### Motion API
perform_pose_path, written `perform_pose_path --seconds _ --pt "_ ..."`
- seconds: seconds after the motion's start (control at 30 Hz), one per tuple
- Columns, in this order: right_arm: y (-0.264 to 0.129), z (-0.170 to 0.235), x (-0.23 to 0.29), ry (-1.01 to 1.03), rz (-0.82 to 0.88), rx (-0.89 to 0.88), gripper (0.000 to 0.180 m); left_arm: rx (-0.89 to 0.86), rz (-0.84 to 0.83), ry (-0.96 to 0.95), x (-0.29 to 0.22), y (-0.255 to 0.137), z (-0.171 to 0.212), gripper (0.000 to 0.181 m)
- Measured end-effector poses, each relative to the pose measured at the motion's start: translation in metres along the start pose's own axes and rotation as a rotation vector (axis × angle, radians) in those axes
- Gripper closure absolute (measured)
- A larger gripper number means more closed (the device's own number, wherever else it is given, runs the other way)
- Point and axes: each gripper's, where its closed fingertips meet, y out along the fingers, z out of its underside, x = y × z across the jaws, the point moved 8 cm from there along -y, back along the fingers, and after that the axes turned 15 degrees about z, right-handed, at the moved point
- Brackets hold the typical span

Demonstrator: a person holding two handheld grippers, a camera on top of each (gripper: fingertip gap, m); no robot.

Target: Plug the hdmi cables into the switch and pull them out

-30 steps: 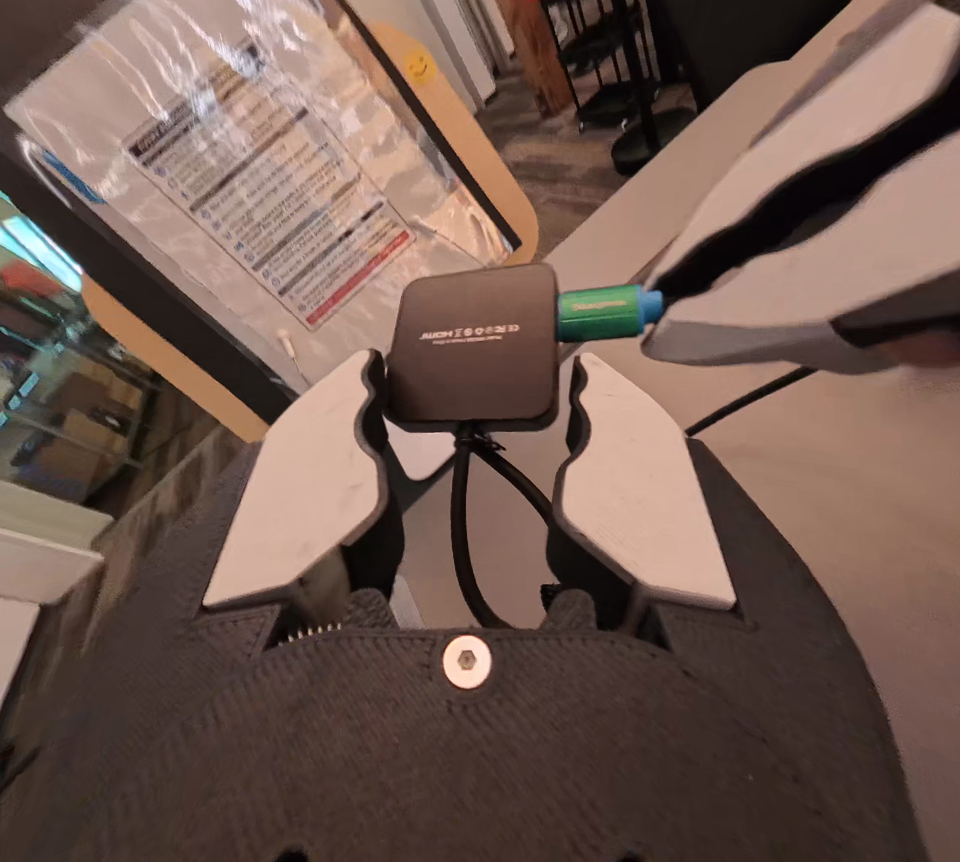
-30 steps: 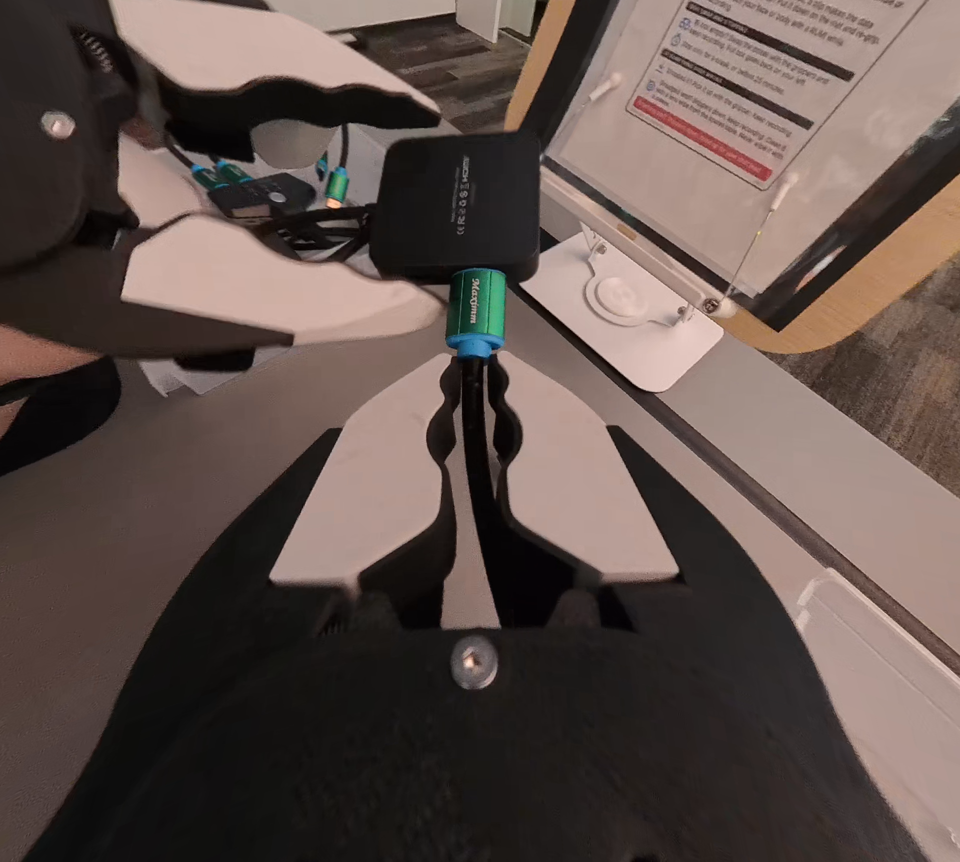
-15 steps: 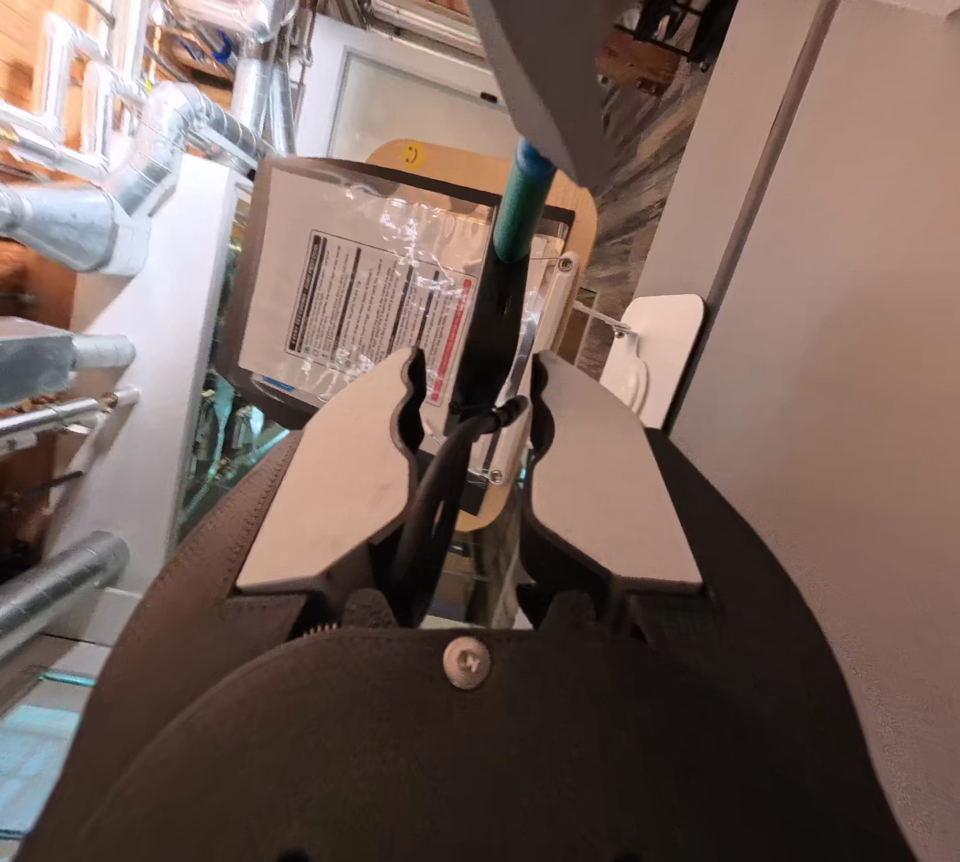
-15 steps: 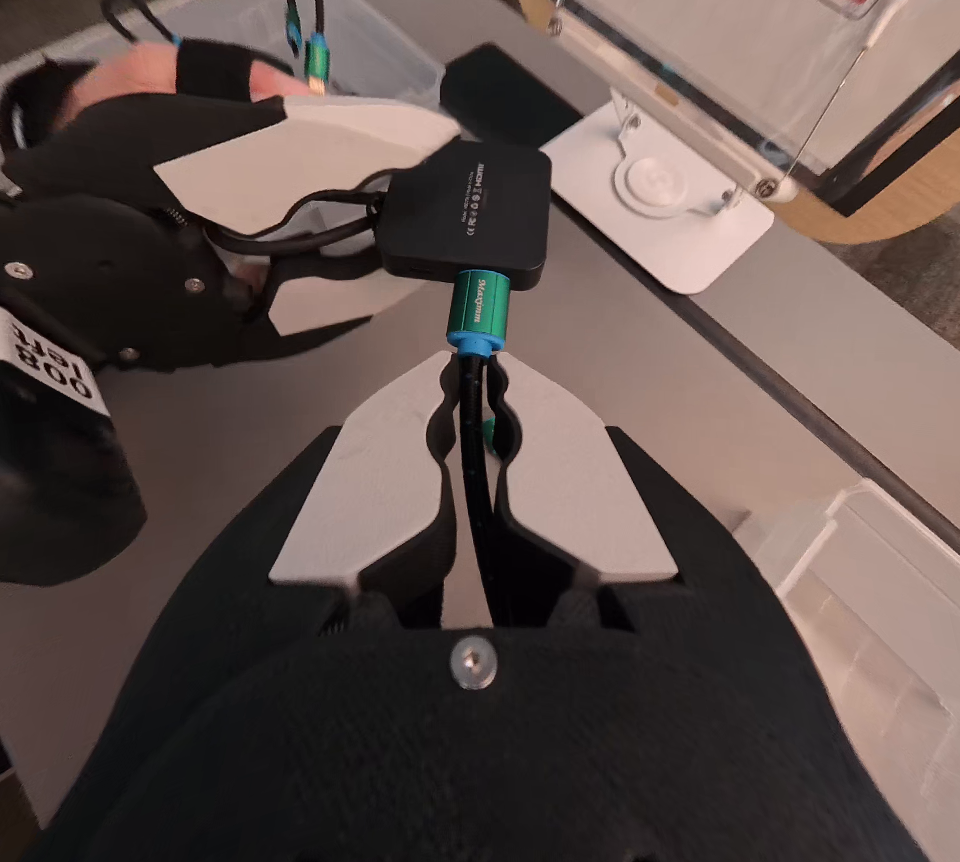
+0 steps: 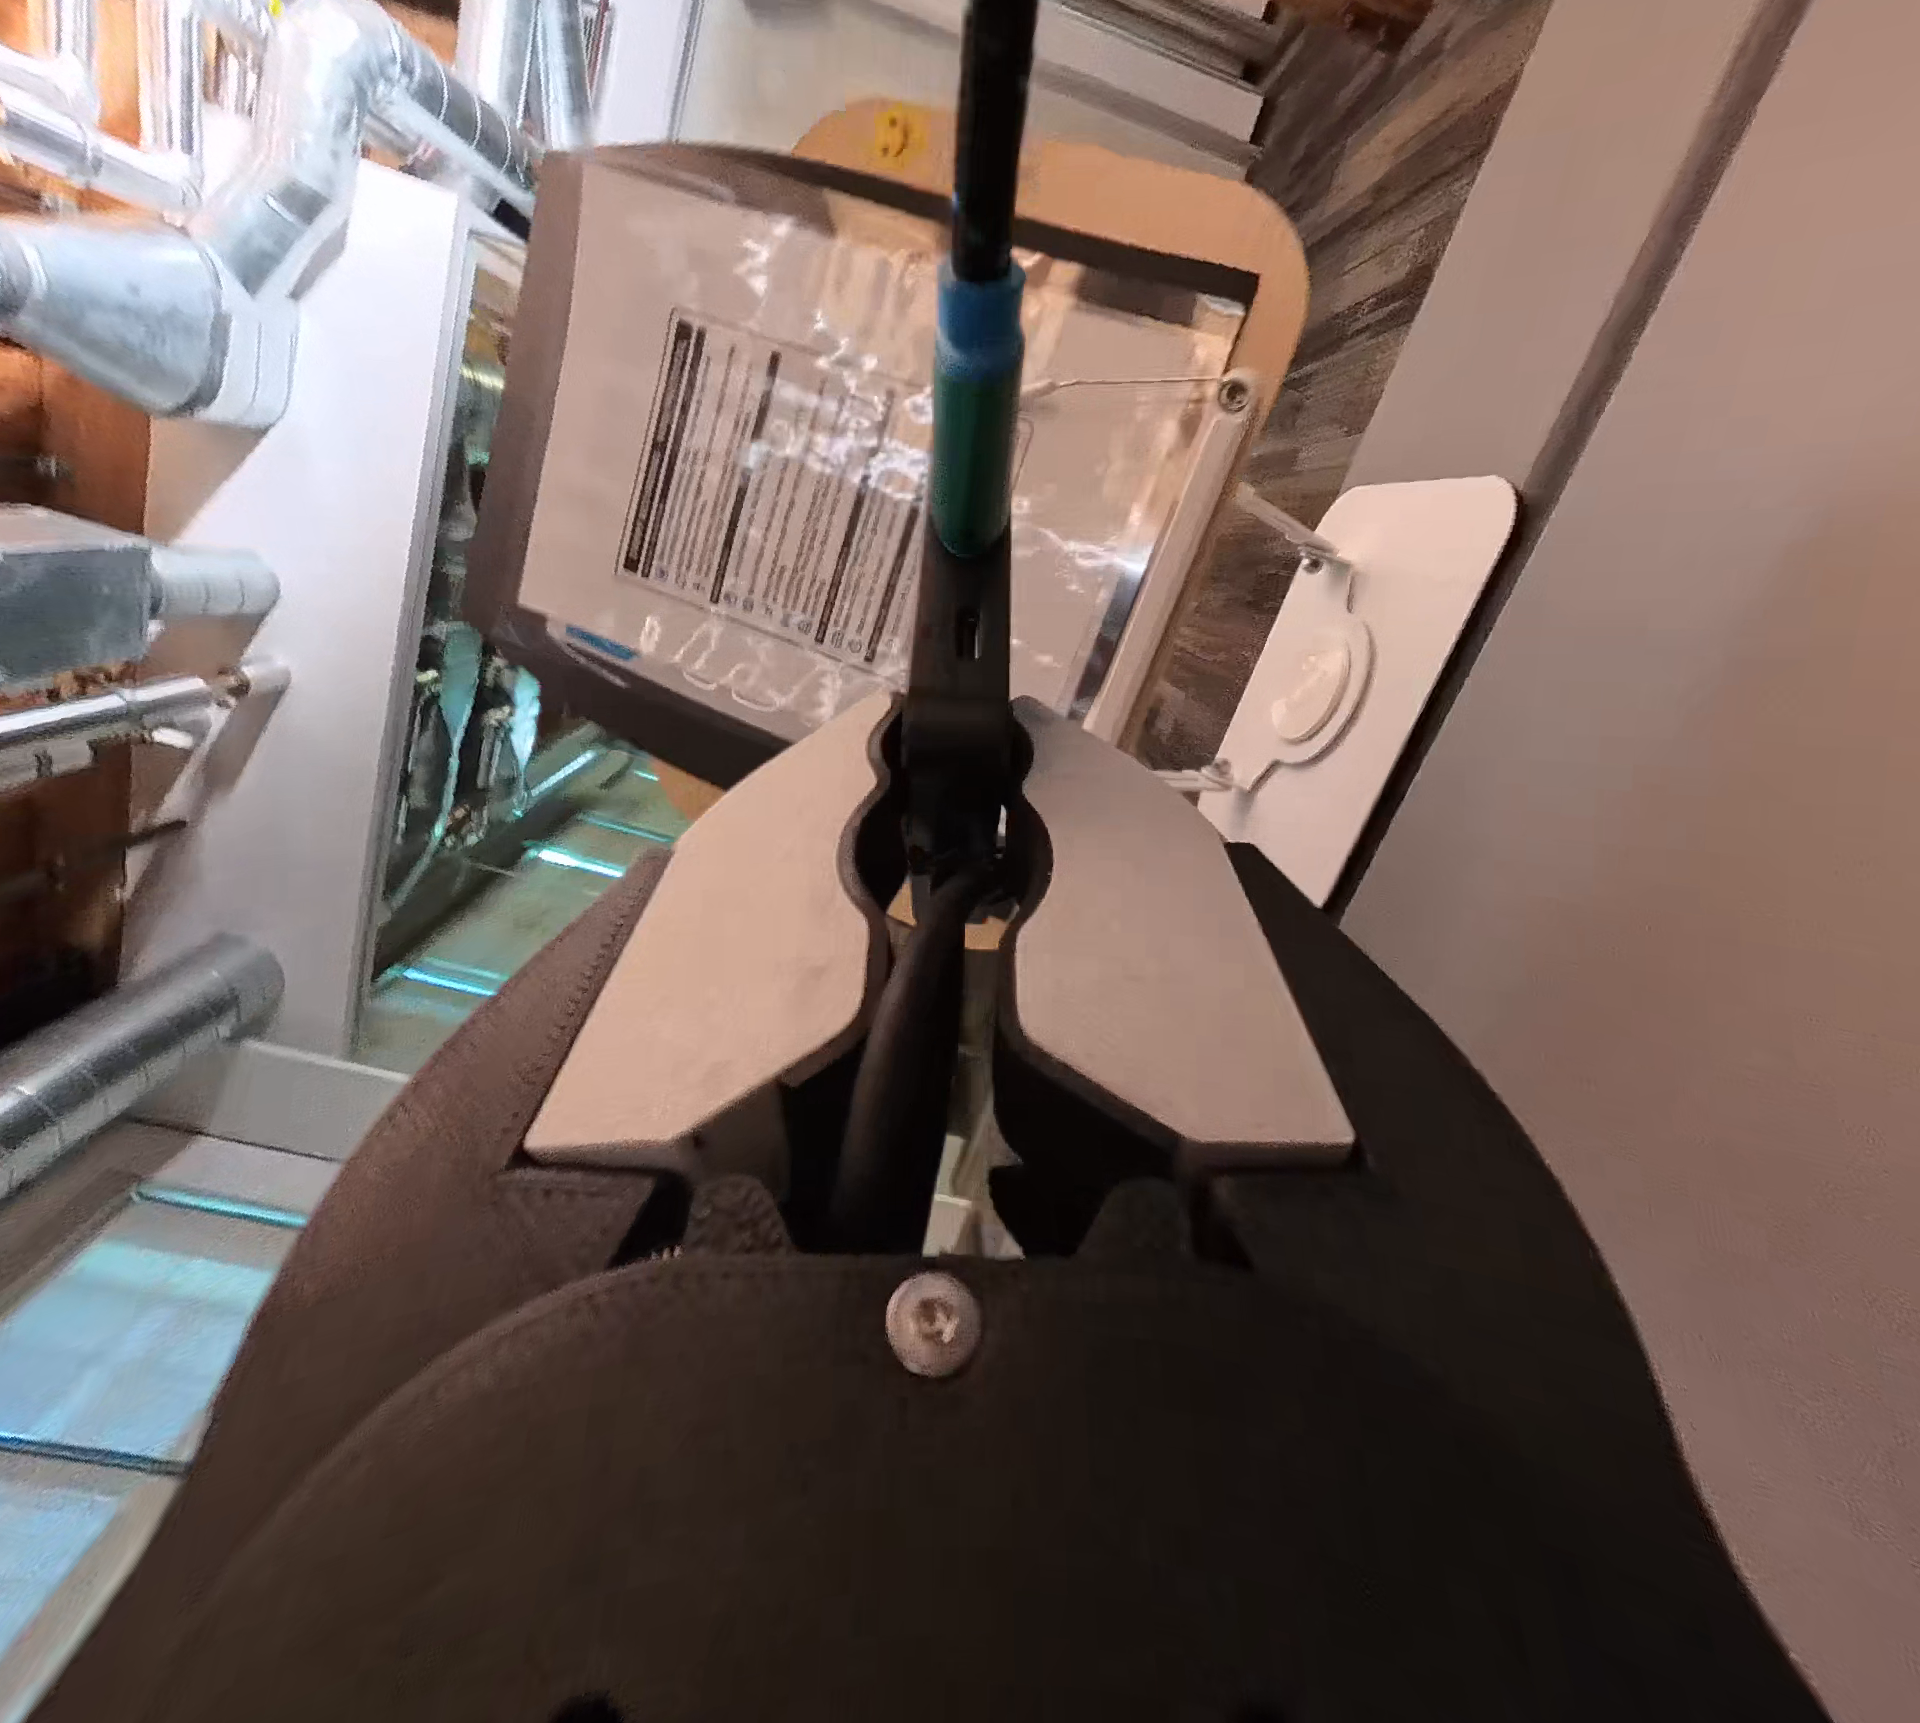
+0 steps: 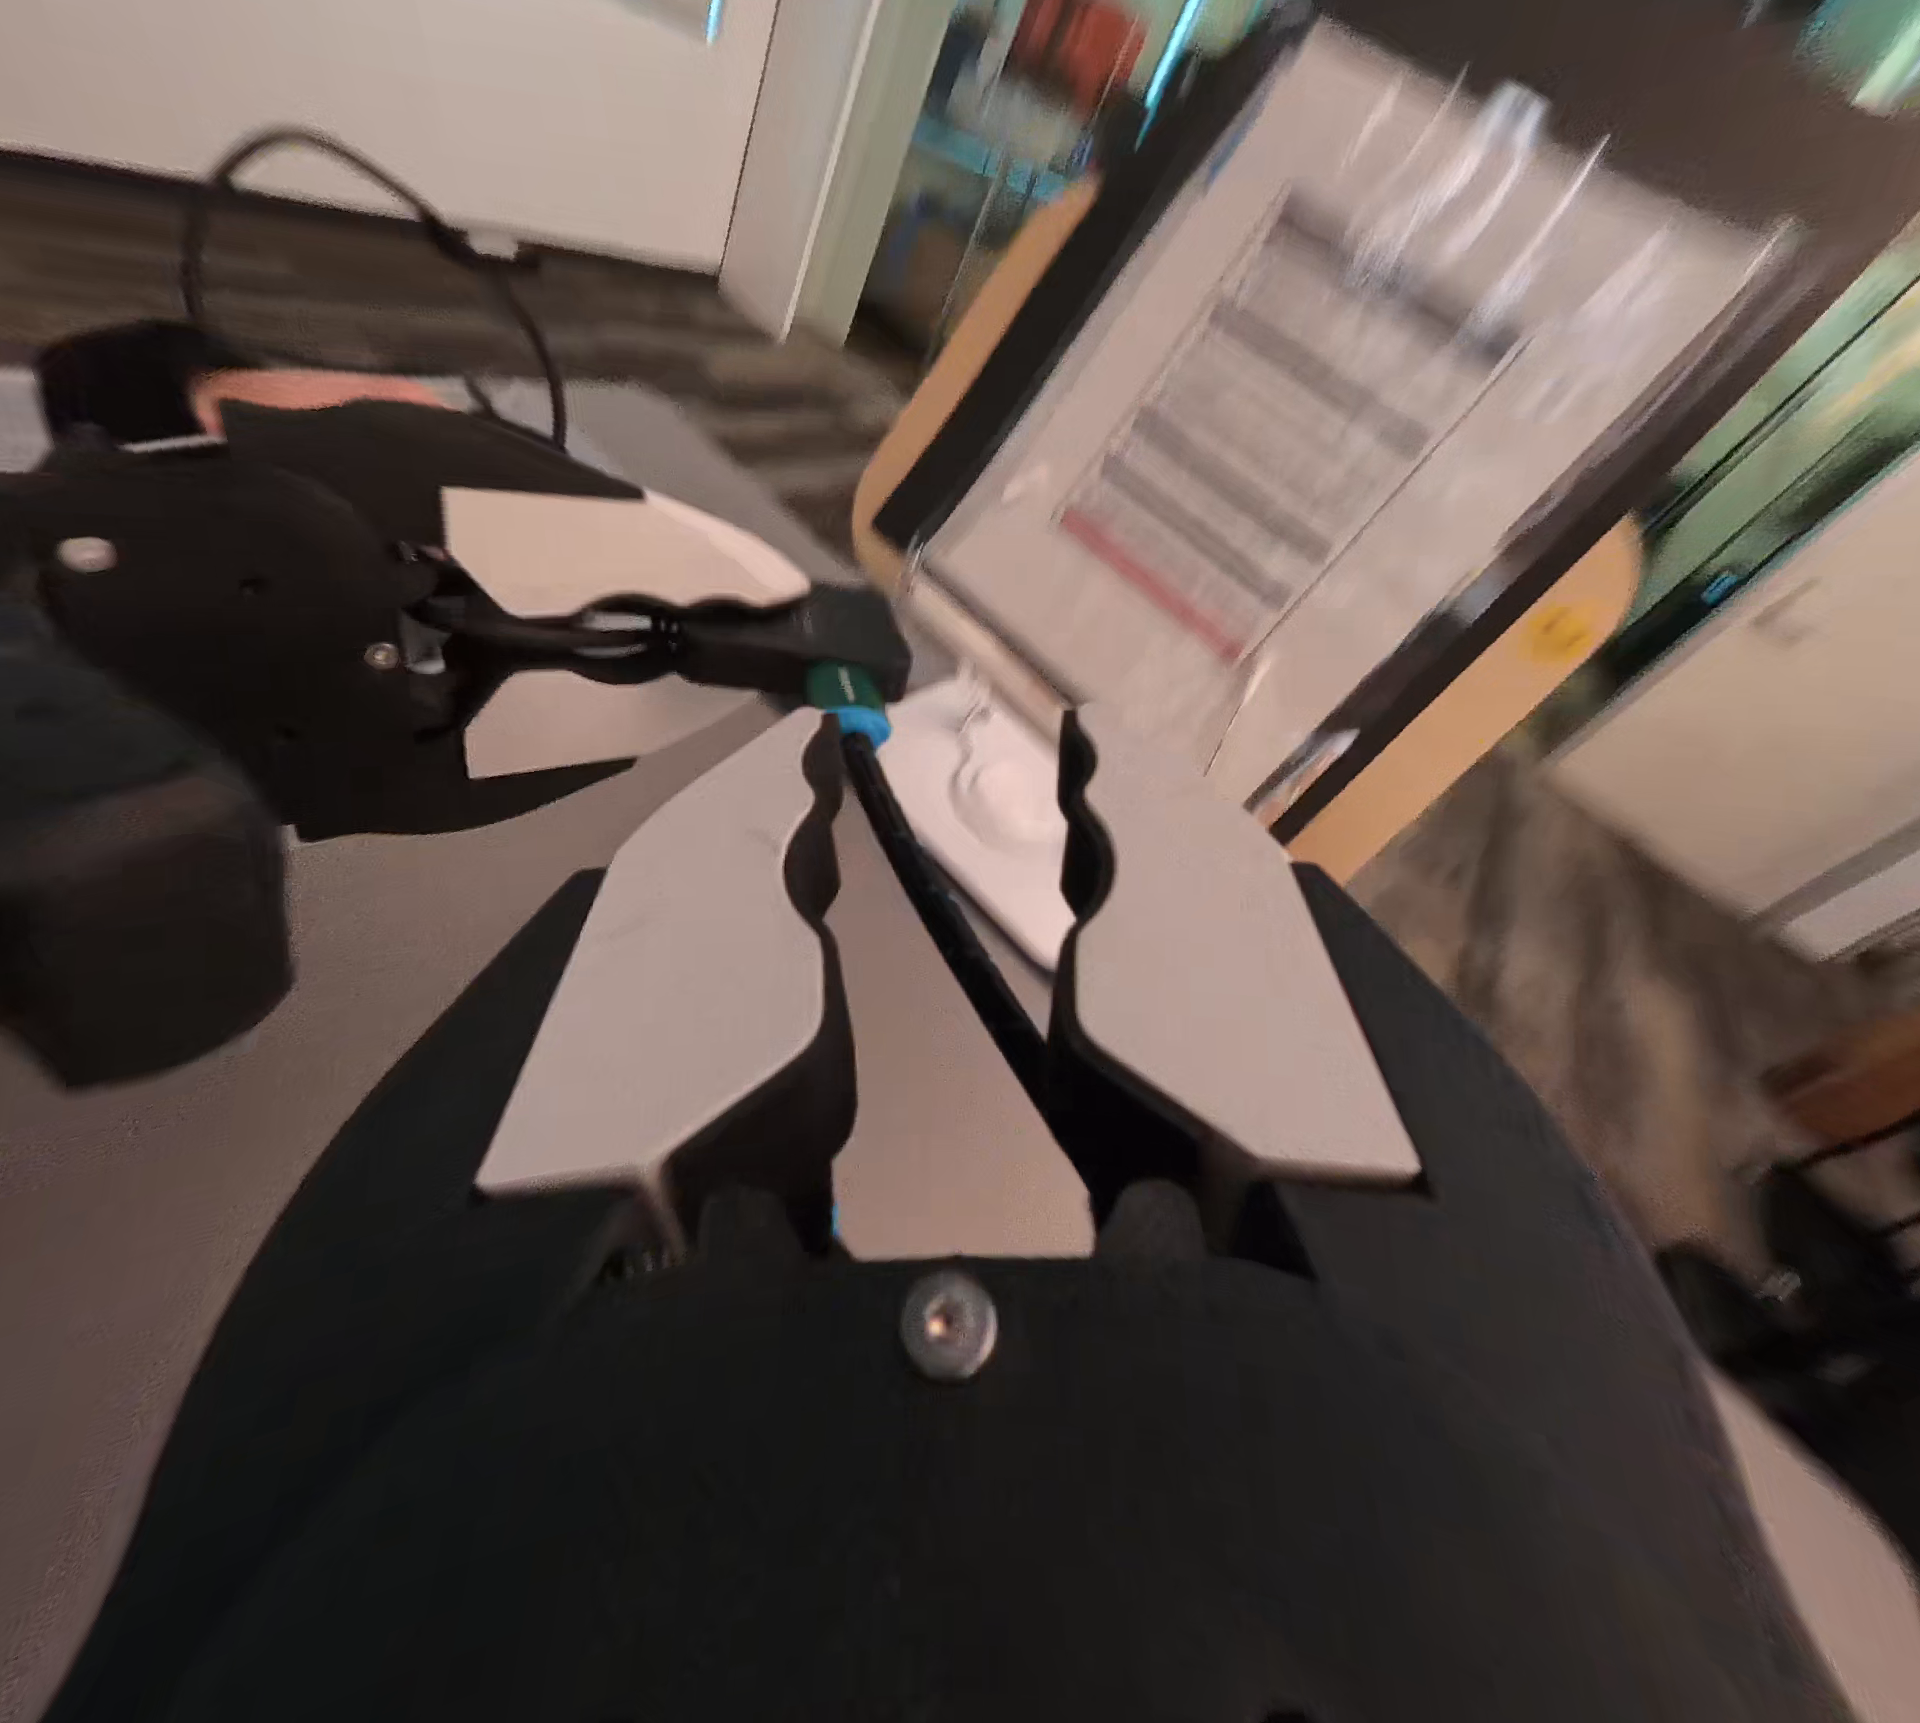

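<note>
Switch — small, light, rigid — is clamped edge-on in left gripper fingers; right gripper fingers gape around limp cable — better held by its stiff green plug.

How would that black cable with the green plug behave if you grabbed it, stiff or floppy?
Probably floppy overall: the black cable curves loosely between the open right gripper fingers. Its green plug looks rigid, seated in the switch that the left gripper clamps. Likely light too.
</note>
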Motion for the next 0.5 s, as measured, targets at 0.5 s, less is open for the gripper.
perform_pose_path --seconds 0.5 --pt "0.013 0.01 0.038 0.138 -0.127 0.001 0.151 -0.083 -0.008 -0.149 0.028 -0.024 0.007 0.167"
